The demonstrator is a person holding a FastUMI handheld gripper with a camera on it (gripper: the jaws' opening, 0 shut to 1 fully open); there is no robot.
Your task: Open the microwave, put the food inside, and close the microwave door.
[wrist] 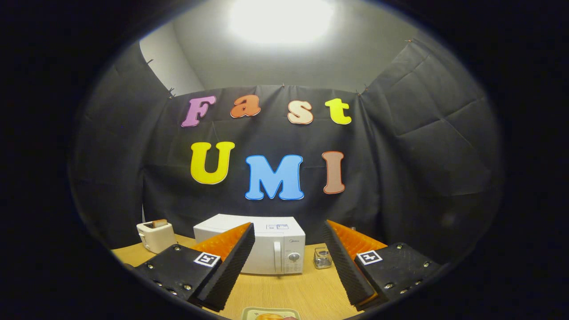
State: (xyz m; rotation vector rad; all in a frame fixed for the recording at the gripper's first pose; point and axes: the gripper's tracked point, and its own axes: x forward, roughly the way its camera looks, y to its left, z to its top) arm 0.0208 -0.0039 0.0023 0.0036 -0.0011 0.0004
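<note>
Two fingers of the hand-held gripper [289, 262] stand spread wide and hold nothing, poised above a pale wood-grain table [289, 293] with the task not yet begun. Beyond them, framed in the gap between the tips, sits a white box-shaped microwave oven [266, 242] with its door shut flat against the front, a vertical handle [277, 258] running down beside the control panel and a round silver dial [293, 257] set low on that panel. Just under the fingers, at the near end of the table, lies a pale green square plate [251, 313] carrying a piece of orange-coloured food [269, 317] (only its far end can be seen, so what kind of food it is cannot be told). A small clear glass jar [322, 258] stands just right of the microwave, and a cream-coloured toaster [155, 236] with a slice of bread [159, 223] poking from its slot sits to the left, near the cloth wall. Judged from this layout, the opening step is the one in hand: the fingers would need to travel forward over the plate, line up with the door handle and close on it, then pull along the door's swing. Plate and jar both lie near that path, so a careless approach could knock either.
</note>
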